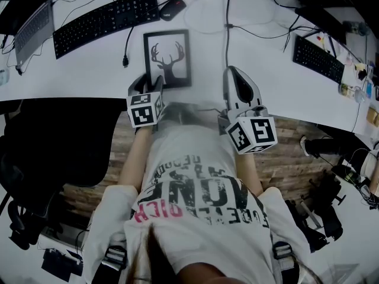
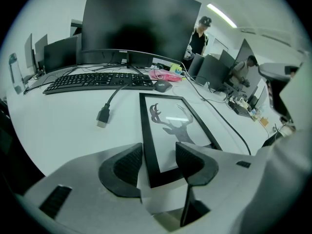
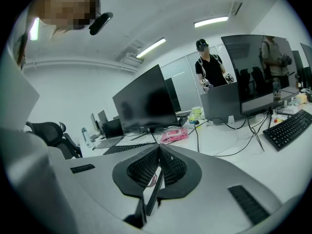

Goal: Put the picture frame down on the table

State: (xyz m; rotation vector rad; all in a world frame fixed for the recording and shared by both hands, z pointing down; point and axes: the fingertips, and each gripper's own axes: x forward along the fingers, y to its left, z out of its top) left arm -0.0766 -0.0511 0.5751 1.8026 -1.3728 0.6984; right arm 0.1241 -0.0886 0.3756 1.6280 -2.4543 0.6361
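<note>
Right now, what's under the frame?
The frame lies flat on the white table, and only table shows round its edges. Anything beneath it is covered. The left gripper has its jaws apart over the frame's near end.

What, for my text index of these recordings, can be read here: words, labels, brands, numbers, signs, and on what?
Nothing reads with certainty.
T-shirt: big black and pink lettering, upside down and creased, not legible.
Marker cubes: square black-and-white codes, no letters.
Keyboard: key legends too small.
Monitor: bezel logo too small.
Picture frame: deer silhouette only, no text.
</note>
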